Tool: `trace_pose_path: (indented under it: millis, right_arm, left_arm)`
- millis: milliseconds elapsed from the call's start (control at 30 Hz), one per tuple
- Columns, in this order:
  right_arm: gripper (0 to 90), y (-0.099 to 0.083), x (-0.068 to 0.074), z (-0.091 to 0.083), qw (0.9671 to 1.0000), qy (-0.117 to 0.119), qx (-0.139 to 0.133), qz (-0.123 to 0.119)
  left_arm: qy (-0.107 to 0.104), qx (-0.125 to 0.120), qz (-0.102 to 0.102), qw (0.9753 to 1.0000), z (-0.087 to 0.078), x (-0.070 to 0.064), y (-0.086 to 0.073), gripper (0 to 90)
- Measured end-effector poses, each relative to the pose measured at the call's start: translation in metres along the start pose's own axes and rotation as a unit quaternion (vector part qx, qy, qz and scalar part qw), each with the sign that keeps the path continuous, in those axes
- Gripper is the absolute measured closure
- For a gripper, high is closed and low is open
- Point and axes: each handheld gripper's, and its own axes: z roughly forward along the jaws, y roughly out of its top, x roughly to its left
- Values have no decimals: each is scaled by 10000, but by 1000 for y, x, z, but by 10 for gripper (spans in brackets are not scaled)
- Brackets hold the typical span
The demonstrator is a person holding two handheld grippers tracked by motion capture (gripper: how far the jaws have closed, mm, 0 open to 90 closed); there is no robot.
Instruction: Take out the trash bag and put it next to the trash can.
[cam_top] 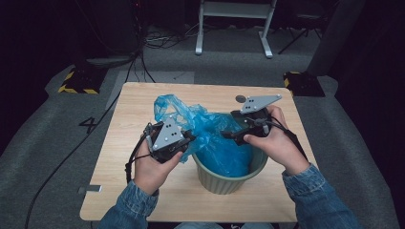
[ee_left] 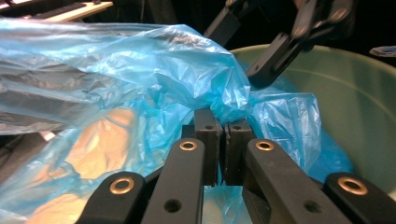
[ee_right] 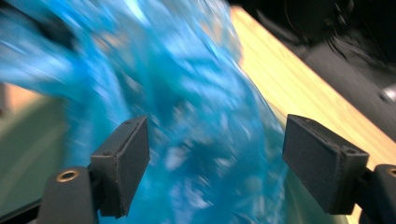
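A pale green bin (cam_top: 224, 179) stands on the wooden table (cam_top: 129, 119), near its front edge. A blue plastic bag (cam_top: 210, 126) hangs partly inside it and bunches up over its back-left rim. My left gripper (cam_top: 190, 139) sits at the bin's left rim. In the left gripper view this gripper (ee_left: 223, 128) is shut on a fold of the bag (ee_left: 140, 79), with the bin's inner wall (ee_left: 345, 93) to the right. My right gripper (cam_top: 228, 135) hovers over the bin's mouth. In the right gripper view it (ee_right: 223, 161) stands wide open, with the blurred bag (ee_right: 187, 93) beyond the fingers.
A small dark disc (cam_top: 240, 98) lies on the table behind the bin. Beyond the table are a white frame (cam_top: 234, 28), two yellow-and-black striped bases (cam_top: 76, 83) (cam_top: 298, 78) and loose cables (cam_top: 71, 152) on the grey floor.
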Motion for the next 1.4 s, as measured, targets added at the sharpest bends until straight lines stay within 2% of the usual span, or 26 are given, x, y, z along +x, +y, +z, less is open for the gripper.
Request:
trace_pose_path:
  millis: [200, 233, 267, 300, 333, 400, 433, 467, 500, 533, 567, 600, 633, 667, 700, 733, 767, 800, 833, 867, 900, 933, 1000, 1033, 1300, 1400]
  right_arm:
    - [217, 4, -8, 19, 9991, -195, 382, 41]
    - [306, 6, -9, 25, 9984, -212, 529, 63]
    - [306, 6, -9, 25, 9984, -212, 529, 63]
    - [573, 9, -8, 31, 9979, -37, 648, -72]
    - [573, 9, -8, 31, 9979, -37, 648, -72]
    - [778, 11, -6, 33, 9973, 85, 708, -186]
    - [835, 12, -3, 31, 9976, 98, 643, -248]
    - [889, 14, 6, 24, 9986, 268, 386, -253]
    - [891, 15, 9, 20, 9986, 350, 288, -263]
    - [891, 15, 9, 20, 9986, 350, 288, -263]
    - [888, 16, 22, 8, 9974, 666, 27, -285]
    - [888, 16, 22, 8, 9974, 666, 27, -285]
    - [860, 15, 31, 2, 9952, 931, -71, -297]
    - [860, 15, 31, 2, 9952, 931, -71, -297]
    - [745, 13, 39, 0, 9922, 1198, -60, -336]
    - [745, 13, 39, 0, 9922, 1198, -60, -336]
    - [572, 9, 47, 6, 9880, 1477, 157, -417]
    - [511, 7, 50, 10, 9875, 1473, 265, -498]
    - [447, 6, 54, 14, 9896, 1280, 319, -567]
    - [447, 6, 54, 14, 9896, 1280, 319, -567]
    - [316, 4, 58, 20, 9955, 641, 336, -615]
    - [316, 4, 58, 20, 9955, 641, 336, -615]
    - [252, 4, 57, 24, 9982, 149, 352, -459]
    - [192, 5, 57, 32, 9977, -194, 472, -446]
    - [196, 15, 57, 59, 9965, -212, 799, -154]
    - [273, 16, 55, 66, 9959, -206, 877, 10]
  left_arm:
    - [-46, -23, 105, 9999, 1, -1, 2, 873]
    - [-63, -25, 115, 9999, 1, -1, 2, 873]
    - [-78, -22, 109, 9999, 1, -1, 2, 873]
    - [-84, 3, 122, 9999, 2, -1, 2, 872]
    - [-84, 3, 122, 9999, 2, -1, 2, 871]
    - [-64, 22, 99, 9999, 3, 1, 1, 871]
    - [-42, 32, 80, 10000, 3, 2, 1, 871]
    - [-28, 34, 53, 10000, 3, 3, 0, 871]
    - [-9, 43, -23, 10000, 3, 6, -1, 871]
    - [-9, 43, -23, 10000, 3, 6, -1, 871]
    - [11, 52, -63, 10000, 4, 8, -1, 872]
    - [29, 61, -85, 9999, 4, 9, -2, 872]
    - [73, 97, -110, 9999, 6, 11, -3, 872]
    - [73, 97, -110, 9999, 6, 11, -3, 872]
    - [122, 123, -145, 9997, 8, 12, -3, 872]
    - [122, 123, -145, 9997, 8, 12, -3, 872]
    - [122, 116, -169, 9997, 9, 11, -3, 872]
    - [119, 117, -168, 9997, 10, 9, -2, 872]
    - [121, 122, -152, 9997, 11, 9, -1, 872]
    - [121, 122, -152, 9997, 11, 9, -1, 872]
    - [96, 63, -148, 9998, 11, 6, 0, 872]
    - [96, 63, -148, 9998, 11, 6, 0, 872]
    - [43, 15, -111, 9999, 10, 3, 3, 872]
    - [10, 10, -78, 10000, 10, 1, 4, 871]
    - [-61, 84, -78, 9999, 14, -3, 3, 865]
    - [-118, 87, -26, 9999, 13, -8, 2, 854]
